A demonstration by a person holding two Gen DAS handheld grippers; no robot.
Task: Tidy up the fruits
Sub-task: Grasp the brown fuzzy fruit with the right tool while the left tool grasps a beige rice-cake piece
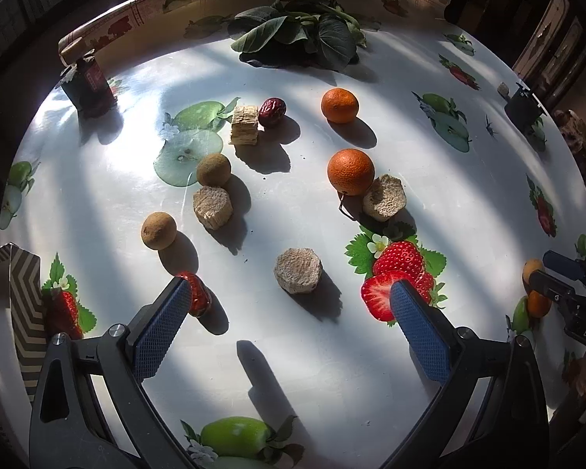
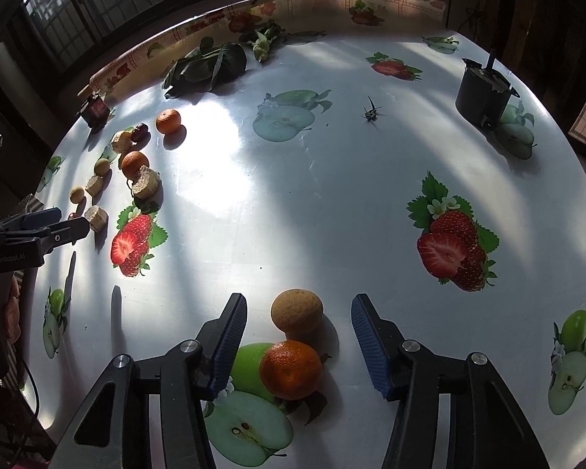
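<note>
Right gripper (image 2: 299,336) points steeply down, jaws apart and straddling two fruits: a brown longan (image 2: 297,311) toward 12 o'clock and an orange (image 2: 291,369) just behind it toward 6, the two touching or nearly so. Pads clear of both on either side, nothing gripped yet. No earlier frame, so only the gap can be read.

Longan: small, light, thin brittle shell, round so it may roll or squirt out; judged best pinched across its middle, gently. Orange: heavier, soft peel with some give, grippy; take it across the widest part. With both fruits inside the span, closing could catch both or nudge one away.

Left gripper (image 1: 291,293) also tilted down, jaws wide and empty, hovering over bare table (image 1: 312,371). A red fruit (image 1: 197,293) sits right by its left pad at 9 o'clock; a tan chunk (image 1: 299,275) lies between the pads, toward 12, untouched.

Remaining pile lies toward 12 in the left view: two more oranges (image 1: 351,172), two longans (image 1: 214,170), a date (image 1: 272,111), greens (image 1: 301,35) farthest out
</note>
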